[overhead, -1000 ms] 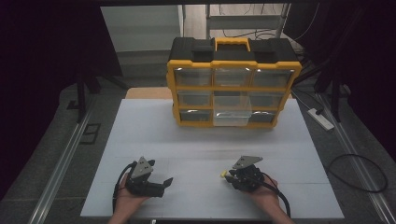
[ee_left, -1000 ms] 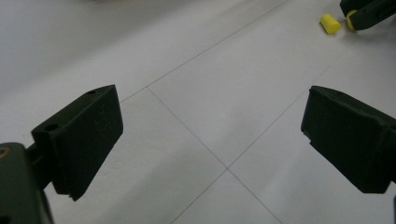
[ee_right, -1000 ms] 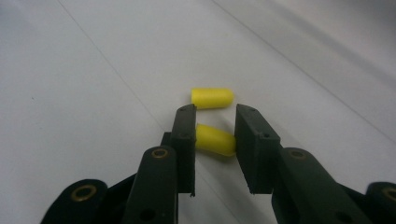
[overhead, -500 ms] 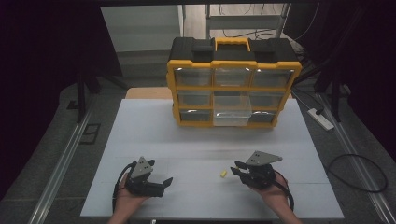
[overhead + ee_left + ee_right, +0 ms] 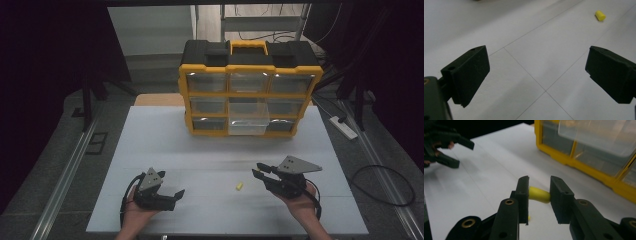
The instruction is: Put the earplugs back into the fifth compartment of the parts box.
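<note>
surface: pale grey-white flat board point(image 5: 165, 140), thin seam lines crossing | far edge, middle: yellow-and-black plastic organiser box with clear drawers point(image 5: 250, 90), standing upright | near side, centre-right: small yellow foam cylinder point(image 5: 239, 186), lying loose, well apart from box

left hand-held gripper point(image 5: 176, 194): black body, grey three-cornered plate, black cable, lower left | right hand-held gripper point(image 5: 256, 172): black, grey plate, brass-ringed screw holes, lower right | forearms: bare
</note>
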`<state>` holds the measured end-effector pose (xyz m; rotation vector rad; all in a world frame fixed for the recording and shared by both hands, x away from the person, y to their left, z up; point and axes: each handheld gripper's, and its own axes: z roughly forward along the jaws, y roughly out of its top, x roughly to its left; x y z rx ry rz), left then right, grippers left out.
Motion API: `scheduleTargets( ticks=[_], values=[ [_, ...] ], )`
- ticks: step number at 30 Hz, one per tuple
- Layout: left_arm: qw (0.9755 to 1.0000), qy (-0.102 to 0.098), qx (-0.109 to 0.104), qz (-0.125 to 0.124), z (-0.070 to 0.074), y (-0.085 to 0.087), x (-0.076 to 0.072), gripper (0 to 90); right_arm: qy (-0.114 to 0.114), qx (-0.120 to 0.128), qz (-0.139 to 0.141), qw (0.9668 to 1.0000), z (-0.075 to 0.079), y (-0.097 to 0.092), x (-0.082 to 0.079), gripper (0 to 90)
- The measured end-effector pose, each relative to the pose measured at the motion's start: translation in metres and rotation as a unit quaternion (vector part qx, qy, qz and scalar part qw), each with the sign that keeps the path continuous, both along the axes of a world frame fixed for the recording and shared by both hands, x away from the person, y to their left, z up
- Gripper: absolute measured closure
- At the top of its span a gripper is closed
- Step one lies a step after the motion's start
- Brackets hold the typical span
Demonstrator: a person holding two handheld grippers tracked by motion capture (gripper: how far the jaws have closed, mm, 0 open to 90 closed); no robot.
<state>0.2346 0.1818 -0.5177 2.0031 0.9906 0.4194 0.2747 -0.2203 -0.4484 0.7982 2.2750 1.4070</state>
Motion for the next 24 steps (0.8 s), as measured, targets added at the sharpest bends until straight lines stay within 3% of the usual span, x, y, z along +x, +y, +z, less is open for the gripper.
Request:
scheduleTargets(
  ticks=[6, 13, 24],
  values=[
    [1.0, -0.002, -0.002, -0.001, 0.0, 0.0, 0.0, 5.5, -0.012, 0.031, -0.008, 0.9994, 0.022, -0.004, 0.004, 69.7],
    [1.0, 0.0, -0.002, -0.002, 0.001, 0.001, 0.001, 5.6, -0.035, 0.037, -0.013, 0.9986, 0.053, -0.003, 0.016, 69.6],
    [1.0, -0.001, -0.001, 0.0, 0.001, 0.001, 0.001, 5.7, -0.051, 0.045, -0.035, 0.9971, 0.085, -0.003, 0.035, 69.4]
  ],
)
